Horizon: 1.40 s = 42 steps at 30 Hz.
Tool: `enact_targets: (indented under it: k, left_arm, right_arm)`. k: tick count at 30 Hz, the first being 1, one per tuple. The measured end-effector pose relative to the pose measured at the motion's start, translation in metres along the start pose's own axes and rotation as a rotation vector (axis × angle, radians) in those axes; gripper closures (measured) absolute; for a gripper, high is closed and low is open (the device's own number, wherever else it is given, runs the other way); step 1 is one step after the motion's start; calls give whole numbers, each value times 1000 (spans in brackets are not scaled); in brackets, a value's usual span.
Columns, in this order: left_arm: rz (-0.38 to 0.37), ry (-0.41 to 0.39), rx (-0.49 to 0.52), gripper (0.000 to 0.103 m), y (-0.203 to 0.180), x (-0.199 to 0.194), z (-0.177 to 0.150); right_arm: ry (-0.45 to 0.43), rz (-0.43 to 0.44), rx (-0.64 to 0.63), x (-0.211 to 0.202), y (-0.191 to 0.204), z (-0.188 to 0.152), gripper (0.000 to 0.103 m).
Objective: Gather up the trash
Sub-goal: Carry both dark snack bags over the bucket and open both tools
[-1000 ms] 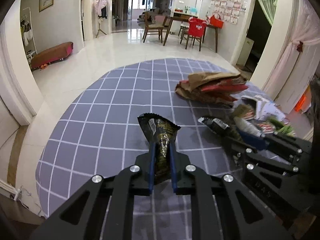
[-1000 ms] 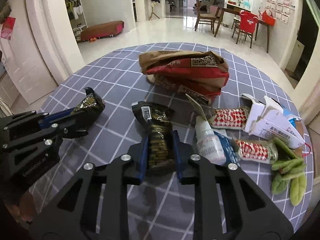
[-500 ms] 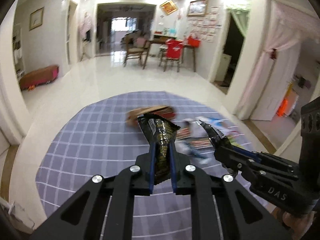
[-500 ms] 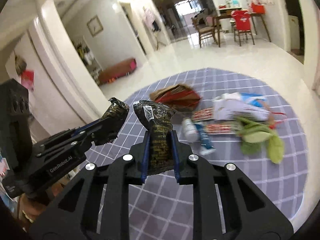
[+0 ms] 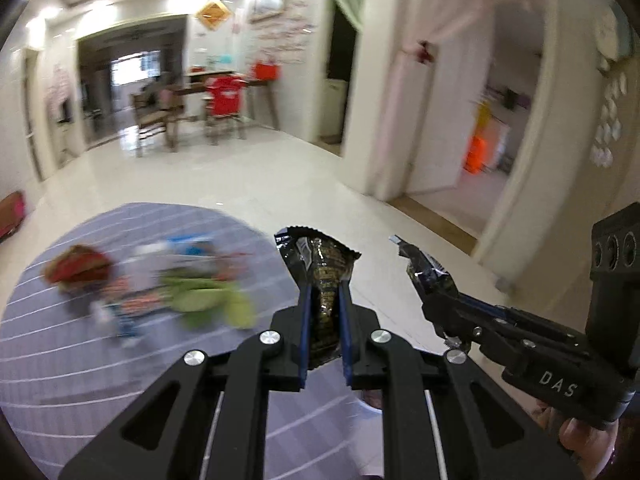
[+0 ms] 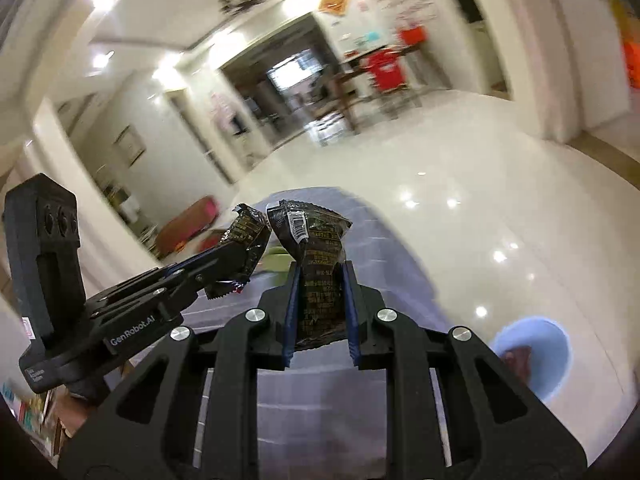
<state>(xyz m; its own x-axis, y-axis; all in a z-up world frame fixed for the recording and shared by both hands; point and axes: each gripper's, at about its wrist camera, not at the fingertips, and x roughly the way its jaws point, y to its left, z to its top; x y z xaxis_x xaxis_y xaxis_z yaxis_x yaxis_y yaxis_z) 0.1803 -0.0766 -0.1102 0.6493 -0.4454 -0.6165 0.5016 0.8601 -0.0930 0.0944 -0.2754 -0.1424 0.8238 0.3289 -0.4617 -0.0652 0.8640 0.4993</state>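
Note:
My left gripper (image 5: 324, 300) is shut on a dark snack wrapper (image 5: 320, 264), held in the air past the right edge of the round table (image 5: 48, 360). My right gripper (image 6: 318, 284) is shut on a second dark wrapper (image 6: 316, 248) with a barcode. In the left wrist view the right gripper (image 5: 430, 292) is at the right with its wrapper (image 5: 424, 272). In the right wrist view the left gripper (image 6: 236, 260) and its wrapper (image 6: 246, 236) are at the left. A blue bin (image 6: 548, 376) stands on the floor at the lower right, something brown inside.
Blurred trash lies on the grid-patterned tablecloth: a brown and red bag (image 5: 76, 268), white cartons (image 5: 172, 248), green pods (image 5: 208, 300). White glossy floor (image 6: 480, 184) spreads beyond the table. Chairs and a desk (image 5: 192, 112) stand far off, doorways at the right.
Both grippers have lifted with their wrappers and swung right, off the table's edge. The table's trash has slid to the left of the view, and the blue bin has come into the right wrist view.

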Motion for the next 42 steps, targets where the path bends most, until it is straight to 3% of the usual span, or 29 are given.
enact_targets:
  k: [4,8,13,14,15,17,19,28,42]
  left_arm:
    - [-104,49,51,91,-57,49,-3]
    - [-135,102,83,91,-96,96,-5]
    - [-147,146,83,91,-115,140,-9]
    - [-140,162,89,91,-119,150,-11]
    - [-138,170,92,91,-121,155,-14]
    - [-133,191,98,91,-126,169,-17]
    - [-127,209,97,91,-127,179,-21]
    - [-129,262,111,90,-137,205,-34]
    - [-167,297,157,90,-173,223,-31]
  right_arm:
    - [-14,-78,78,-15,-55,-4,83]
    - [-22,-149,138,-18,-100,-7,83]
    - [-30,-192,216,-13,-149,-10,80]
    - [-36,-205,229,-8,-159,-11,76]
    - [-36,-207,248,-4,-167,-11,58]
    - [-30,-207,288,2,-184,-13,40]
    - [-17,-221,310,6,-197,-16,40]
    - [-42,-284,314,-12,-204,-32,38]
    - [-171,-373,332,-50,-217,-37,32]
